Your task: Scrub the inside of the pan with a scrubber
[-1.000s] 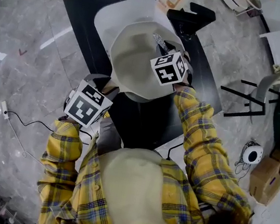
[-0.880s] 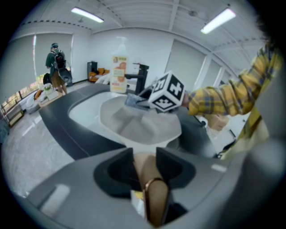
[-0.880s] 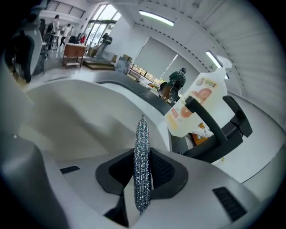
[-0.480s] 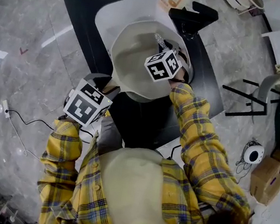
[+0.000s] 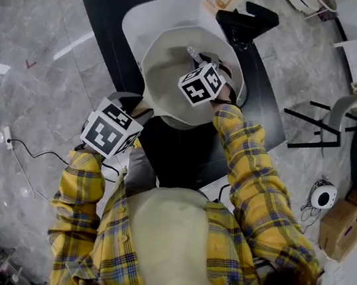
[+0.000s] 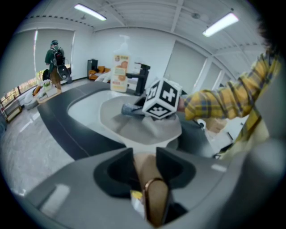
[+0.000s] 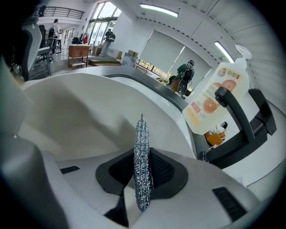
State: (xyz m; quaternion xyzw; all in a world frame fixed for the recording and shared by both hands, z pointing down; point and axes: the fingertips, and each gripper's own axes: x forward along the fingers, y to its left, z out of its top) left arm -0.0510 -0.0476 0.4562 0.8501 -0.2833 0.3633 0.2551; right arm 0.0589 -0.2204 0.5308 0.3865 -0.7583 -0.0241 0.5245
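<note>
Two claws work one pan [image 5: 170,70], tilted in the sink [image 5: 138,21]. Left claw [image 6: 145,172] is clamped on its wooden handle [image 6: 151,190], nearest the person. Right claw [image 7: 142,176] pinches the mesh scrubber [image 7: 141,143] edge-up, its long axis pointing at the pan's inner wall just ahead.

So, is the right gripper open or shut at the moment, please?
The right gripper is shut on the scrubber: its view shows the silvery mesh pinched edge-on between its jaws, above the pale inside of the pan.
</note>
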